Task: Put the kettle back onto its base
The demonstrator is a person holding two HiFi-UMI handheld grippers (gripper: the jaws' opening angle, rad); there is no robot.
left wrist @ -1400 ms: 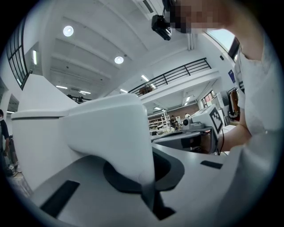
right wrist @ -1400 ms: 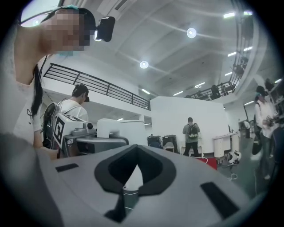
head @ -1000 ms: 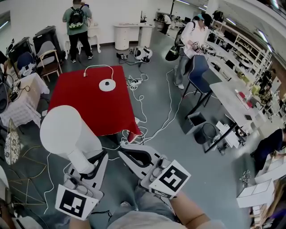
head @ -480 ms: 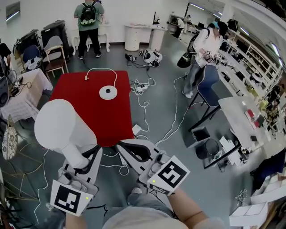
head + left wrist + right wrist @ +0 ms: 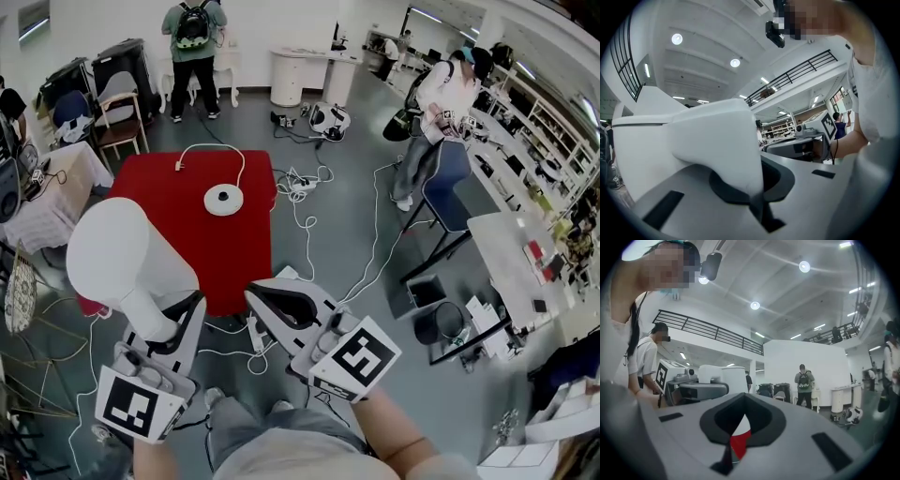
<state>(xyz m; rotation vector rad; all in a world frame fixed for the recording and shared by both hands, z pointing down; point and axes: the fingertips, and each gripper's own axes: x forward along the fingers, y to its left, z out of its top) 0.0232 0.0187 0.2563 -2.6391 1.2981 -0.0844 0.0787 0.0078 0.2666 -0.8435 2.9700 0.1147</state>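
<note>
Transport is the step in hand: the kettle (image 5: 127, 262) is off its base (image 5: 223, 199), carried tilted in the air at about 7 o'clock from it in the head view, near the close edge of the red table (image 5: 246, 253). The round white base lies flat on the cloth, apart from the kettle, with its cord (image 5: 211, 148) looping away at 12 o'clock.

The next move, by this reading, calls for bringing the kettle on toward 1 o'clock until it stands over the base, righting it, and lowering it squarely so that its bottom seats on the disc.

The left gripper (image 5: 180, 319) has its jaws pressed together on the kettle's handle (image 5: 717, 140), which fills the gap in the left gripper view. The right gripper (image 5: 255, 296) at 3 o'clock of the kettle has its jaws closed on nothing; only red cloth shows through them.
</note>
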